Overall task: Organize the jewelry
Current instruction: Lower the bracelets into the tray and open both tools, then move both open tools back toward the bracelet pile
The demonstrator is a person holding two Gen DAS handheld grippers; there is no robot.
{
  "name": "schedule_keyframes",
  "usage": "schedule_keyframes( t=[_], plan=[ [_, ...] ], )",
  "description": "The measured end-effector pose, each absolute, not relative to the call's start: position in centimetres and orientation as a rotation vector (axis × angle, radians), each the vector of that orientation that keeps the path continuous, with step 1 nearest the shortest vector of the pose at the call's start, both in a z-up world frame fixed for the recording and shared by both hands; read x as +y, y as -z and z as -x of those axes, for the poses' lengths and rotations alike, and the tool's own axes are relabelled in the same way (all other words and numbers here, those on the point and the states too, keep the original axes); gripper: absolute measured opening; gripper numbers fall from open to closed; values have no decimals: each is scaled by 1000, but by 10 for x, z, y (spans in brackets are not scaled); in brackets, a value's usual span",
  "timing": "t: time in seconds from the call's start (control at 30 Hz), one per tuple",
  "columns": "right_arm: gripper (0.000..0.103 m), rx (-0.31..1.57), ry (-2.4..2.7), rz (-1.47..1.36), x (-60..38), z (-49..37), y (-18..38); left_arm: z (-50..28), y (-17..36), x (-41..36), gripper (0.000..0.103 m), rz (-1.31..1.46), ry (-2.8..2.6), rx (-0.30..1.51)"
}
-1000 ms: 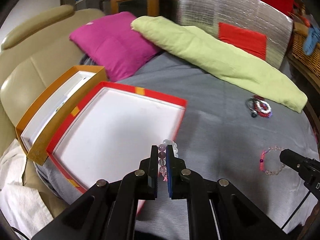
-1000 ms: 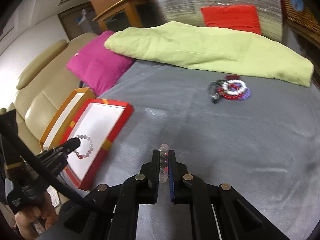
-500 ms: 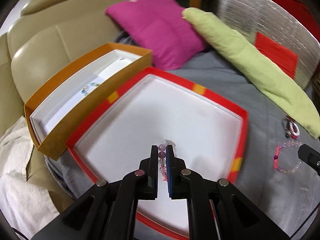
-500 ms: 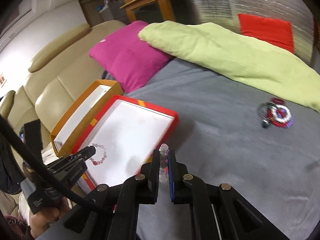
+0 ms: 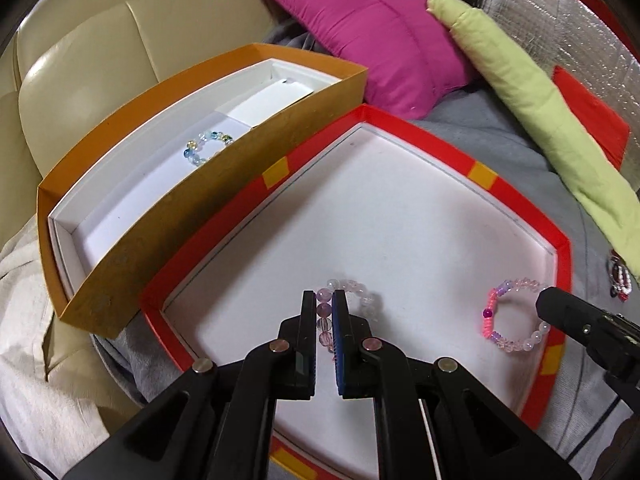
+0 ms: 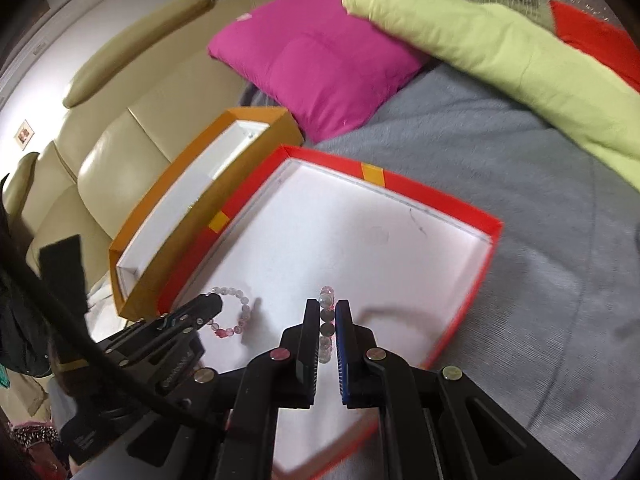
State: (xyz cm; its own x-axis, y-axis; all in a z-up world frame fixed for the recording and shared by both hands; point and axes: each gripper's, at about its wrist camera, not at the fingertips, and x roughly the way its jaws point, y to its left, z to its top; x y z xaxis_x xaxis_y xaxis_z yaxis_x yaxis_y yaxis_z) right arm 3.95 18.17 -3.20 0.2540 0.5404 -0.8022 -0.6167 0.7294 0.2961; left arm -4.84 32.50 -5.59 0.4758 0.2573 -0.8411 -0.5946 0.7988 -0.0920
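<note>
I am clenching my left gripper [image 5: 325,312] on a pale bracelet [image 5: 352,300], its loop hanging over the red box [image 5: 516,200]. My right gripper [image 6: 328,316] is gripping a pink bracelet [image 5: 508,316] between its jaws above the same box, beside the orange box [image 5: 160,216].

My glassy translucent bead bracelets [image 5: 352,300] hang over a matt red cardboard box [image 5: 400,128], beside glossy cream leather sofa [image 5: 80,64].
</note>
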Motion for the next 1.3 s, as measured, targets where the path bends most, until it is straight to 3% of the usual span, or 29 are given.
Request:
schedule_keyframes(
  t=[0.4, 0.5, 0.57, 0.6, 0.67, 0.73, 0.83, 1.07, 1.3],
  plan=[
    [9, 1082, -718, 146, 186, -60, 56, 43, 67, 337, 8, 419, -568, 967],
    [14, 1073, -707, 146, 181, -60, 50, 45, 61, 337, 19, 422, -586, 957],
    [29, 1047, -701, 140, 173, -57, 40, 50, 52, 336, 42, 426, -603, 929],
    [34, 1026, -690, 136, 165, -55, 33, 53, 45, 333, 46, 417, -618, 905],
    [70, 968, -661, 142, 149, -49, 18, 58, 30, 325, 57, 383, -639, 866],
    [89, 907, -608, 155, 127, -42, 4, 61, 17, 313, 64, 349, -643, 831],
    [102, 871, -516, 182, 83, -32, -4, 64, 0, 287, 71, 305, -617, 801],
    [103, 945, -205, 150, -64, -25, 28, 51, -10, 176, 76, 171, -393, 802],
    [103, 985, 37, 123, -173, -25, 52, 24, 26, 32, 76, -41, -21, 913]
  ],
)
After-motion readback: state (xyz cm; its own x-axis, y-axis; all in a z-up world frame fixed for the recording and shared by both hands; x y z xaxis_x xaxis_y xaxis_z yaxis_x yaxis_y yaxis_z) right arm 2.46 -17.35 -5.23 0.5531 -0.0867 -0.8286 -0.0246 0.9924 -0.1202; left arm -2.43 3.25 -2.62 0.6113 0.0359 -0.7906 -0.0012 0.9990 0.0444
